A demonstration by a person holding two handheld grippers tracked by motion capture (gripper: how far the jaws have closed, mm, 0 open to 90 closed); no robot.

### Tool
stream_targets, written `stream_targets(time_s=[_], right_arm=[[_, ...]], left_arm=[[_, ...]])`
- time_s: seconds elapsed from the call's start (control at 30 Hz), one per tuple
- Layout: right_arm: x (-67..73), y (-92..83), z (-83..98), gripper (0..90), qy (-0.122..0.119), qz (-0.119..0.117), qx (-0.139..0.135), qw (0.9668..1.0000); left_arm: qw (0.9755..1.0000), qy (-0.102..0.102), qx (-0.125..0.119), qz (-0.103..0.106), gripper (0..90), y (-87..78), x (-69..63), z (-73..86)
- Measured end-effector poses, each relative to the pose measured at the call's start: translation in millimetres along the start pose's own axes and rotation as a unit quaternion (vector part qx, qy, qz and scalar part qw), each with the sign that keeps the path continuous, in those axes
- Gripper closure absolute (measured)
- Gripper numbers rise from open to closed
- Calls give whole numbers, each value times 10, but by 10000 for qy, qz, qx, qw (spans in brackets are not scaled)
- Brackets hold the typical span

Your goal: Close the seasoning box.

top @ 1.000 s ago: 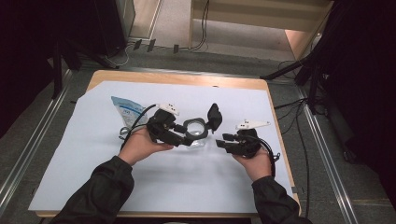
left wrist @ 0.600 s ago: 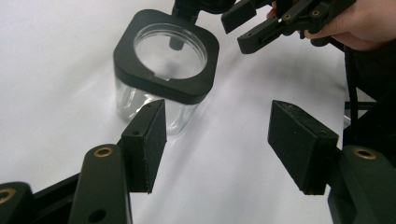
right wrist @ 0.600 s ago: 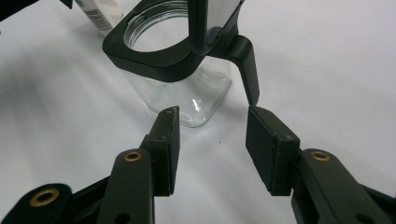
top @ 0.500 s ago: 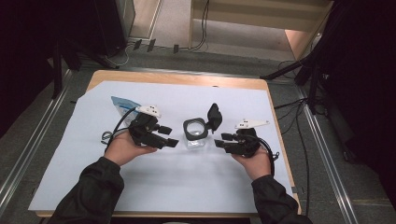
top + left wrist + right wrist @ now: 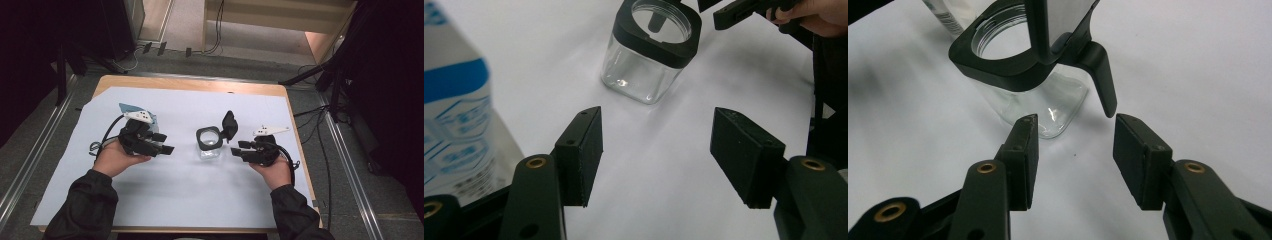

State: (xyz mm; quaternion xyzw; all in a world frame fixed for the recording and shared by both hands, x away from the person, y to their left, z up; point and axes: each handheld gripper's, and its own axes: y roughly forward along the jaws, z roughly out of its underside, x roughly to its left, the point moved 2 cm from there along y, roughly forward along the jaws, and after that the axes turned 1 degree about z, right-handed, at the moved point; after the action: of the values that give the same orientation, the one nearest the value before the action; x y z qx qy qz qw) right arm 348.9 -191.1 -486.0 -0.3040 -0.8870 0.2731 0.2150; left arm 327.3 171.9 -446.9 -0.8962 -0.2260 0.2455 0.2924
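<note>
A clear glass jar (image 5: 210, 150) with a black square collar stands mid-table on the white sheet, its hinged black lid (image 5: 229, 125) flipped up. My left gripper (image 5: 164, 143) is open and empty, well left of the jar, which appears ahead of its jaws (image 5: 651, 50). My right gripper (image 5: 237, 148) is open just right of the jar, with nothing between its jaws. In the right gripper view the jar (image 5: 1048, 112) and raised lid (image 5: 1063, 20) sit close ahead of the open gripper (image 5: 1075, 150).
A blue-and-white pouch (image 5: 131, 109) lies behind my left hand, and it is close on the left in the left gripper view (image 5: 454, 115). The white sheet (image 5: 180, 195) covers a wooden table (image 5: 200, 85). Cables and dark stands surround the table.
My left gripper has pulled away from the jar to the left, ending near the pouch. The jar, lid and right gripper have stayed where they were.
</note>
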Motion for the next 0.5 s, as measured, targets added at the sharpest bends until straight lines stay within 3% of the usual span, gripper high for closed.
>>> stream_targets(time_s=[0.5], right_arm=[[-135, -5, -37, 545, 120, 36, -84, 9999]], left_arm=[[9988, -314, -211, -304, 400, -302, 203, 155]])
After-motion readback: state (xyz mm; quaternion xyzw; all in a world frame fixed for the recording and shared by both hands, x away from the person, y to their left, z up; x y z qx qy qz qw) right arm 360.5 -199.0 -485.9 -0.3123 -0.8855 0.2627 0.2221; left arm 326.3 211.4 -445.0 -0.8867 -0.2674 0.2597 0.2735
